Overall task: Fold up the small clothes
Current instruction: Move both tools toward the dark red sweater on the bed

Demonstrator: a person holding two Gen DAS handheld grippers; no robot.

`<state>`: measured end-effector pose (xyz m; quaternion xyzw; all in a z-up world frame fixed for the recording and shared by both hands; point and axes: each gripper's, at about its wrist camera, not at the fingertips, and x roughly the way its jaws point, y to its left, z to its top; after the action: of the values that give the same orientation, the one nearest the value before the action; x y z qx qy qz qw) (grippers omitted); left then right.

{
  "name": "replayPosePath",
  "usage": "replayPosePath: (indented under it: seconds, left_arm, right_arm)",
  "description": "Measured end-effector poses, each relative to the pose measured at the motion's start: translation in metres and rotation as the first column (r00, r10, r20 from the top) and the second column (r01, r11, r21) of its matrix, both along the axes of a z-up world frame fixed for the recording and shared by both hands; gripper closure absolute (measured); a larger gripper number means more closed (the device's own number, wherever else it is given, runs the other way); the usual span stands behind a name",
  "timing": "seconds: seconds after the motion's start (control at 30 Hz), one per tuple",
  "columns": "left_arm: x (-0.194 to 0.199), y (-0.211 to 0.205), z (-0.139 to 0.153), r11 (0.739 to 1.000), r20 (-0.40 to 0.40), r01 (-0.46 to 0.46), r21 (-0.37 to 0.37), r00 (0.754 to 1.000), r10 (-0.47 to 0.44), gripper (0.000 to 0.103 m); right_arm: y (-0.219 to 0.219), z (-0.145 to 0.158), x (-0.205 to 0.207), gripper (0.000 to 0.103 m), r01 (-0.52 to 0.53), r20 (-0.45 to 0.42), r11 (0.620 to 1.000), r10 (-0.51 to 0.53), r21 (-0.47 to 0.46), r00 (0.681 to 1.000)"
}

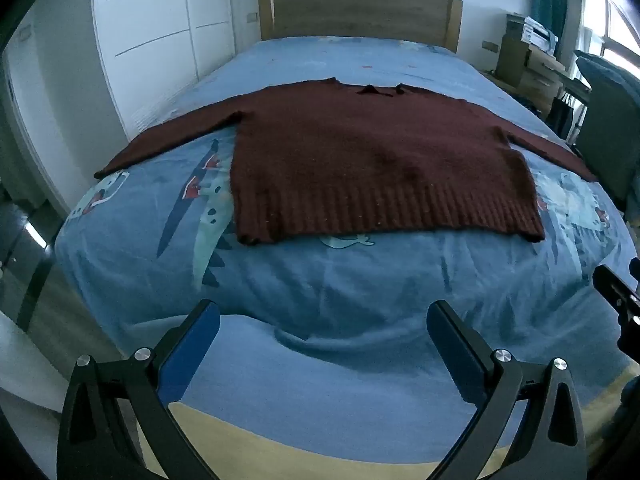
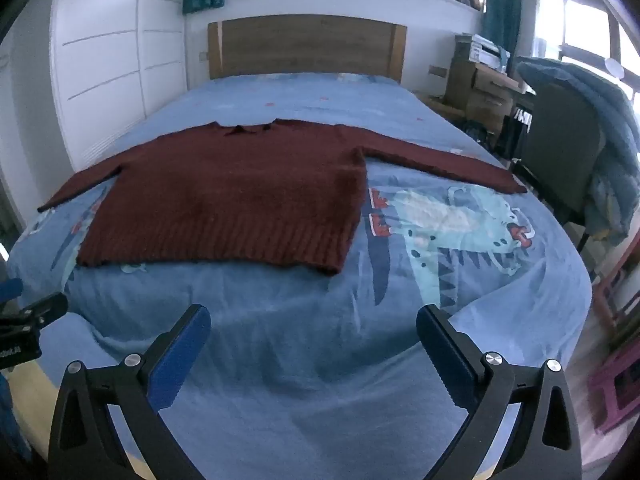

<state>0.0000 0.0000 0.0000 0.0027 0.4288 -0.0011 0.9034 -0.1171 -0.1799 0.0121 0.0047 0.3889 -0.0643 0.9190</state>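
Left wrist view: my left claw (image 1: 323,322) is spread wide w/ nothing between the pads, hanging over the foot edge of the bed (image 1: 360,292). The maroon sweater (image 1: 372,168) lies flat ahead of the claw, well apart, hem toward me, collar away, both sleeves out to the sides. Left sleeve (image 1: 160,140) runs ahead and off to the left of my fingers, cuff near the bed's side edge. Risk here, as I judge it: the knit is thick and fuzzy, so if I come in shallow the pads may pinch only the top layer, or drag the dinosaur bedsheet (image 1: 192,200) up w/ it. The sheet's already wrinkled just ahead of the claw, so it'd bunch easily.

Right wrist view: my right claw (image 2: 313,318) is also fully parted and empty, same stand-off from the hem. The sweater (image 2: 224,196) sits ahead and left of this claw; its right sleeve (image 2: 448,164) stretches ahead-right, cuff close to the bed edge by the chair (image 2: 560,152). Probable trouble: a pull on that cuff could slide it off the edge, and if the 2 claws lift unevenly the body will skew and the fold goes crooked. The other gripper shows at the far left of frame, so crossing toward centre risks a clash.
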Motion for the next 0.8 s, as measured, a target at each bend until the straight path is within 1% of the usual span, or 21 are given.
replayPosePath:
  seconds: [0.1,0.3,0.4,0.47,0.53,0.6,0.67,0.73,0.8]
  left_arm:
    - [0.003,0.001,-0.001,1.0,-0.008,-0.005,-0.003,1.0,0.005,0.001]
    - [0.008,0.006,0.004,1.0,-0.018,0.0,0.017,1.0,0.0,0.001]
    - [0.009,0.005,0.007,1.0,0.004,-0.004,0.026,1.0,0.004,0.001]
    - [0.014,0.005,0.01,1.0,0.01,-0.001,0.026,1.0,0.001,0.001]
    - [0.018,0.005,0.013,0.999,0.0,0.005,0.037,1.0,-0.005,0.001]
    - [0.023,0.004,0.017,0.998,0.006,0.013,0.055,1.0,-0.014,0.001]
    - [0.03,0.004,0.019,0.999,0.0,0.022,0.036,1.0,-0.022,0.001]
    - [0.034,0.004,0.02,0.999,-0.008,0.024,0.034,1.0,-0.023,0.001]
    - [0.039,0.003,0.022,0.998,-0.013,0.029,0.056,1.0,-0.028,0.001]
  right_arm:
    - [-0.001,-0.002,0.003,0.0,-0.004,-0.012,1.0,0.004,0.005,1.0]
    - [-0.001,-0.004,0.012,0.0,-0.015,-0.034,1.0,0.016,0.025,0.999]
    - [-0.002,-0.005,0.018,0.0,-0.021,-0.046,0.999,0.022,0.029,0.999]
    - [-0.003,-0.005,0.022,0.0,-0.024,-0.056,0.999,0.026,0.031,0.998]
    - [-0.004,-0.003,0.025,0.0,-0.027,-0.062,0.999,0.029,0.033,0.998]
    - [-0.005,-0.002,0.029,0.0,-0.029,-0.067,0.999,0.031,0.035,0.997]
    - [-0.008,-0.001,0.033,0.0,-0.026,-0.073,0.999,0.029,0.04,0.997]
    - [-0.011,0.0,0.037,0.0,-0.019,-0.079,0.999,0.023,0.046,0.997]
    - [-0.014,0.0,0.043,0.0,-0.013,-0.087,0.999,0.017,0.05,0.996]
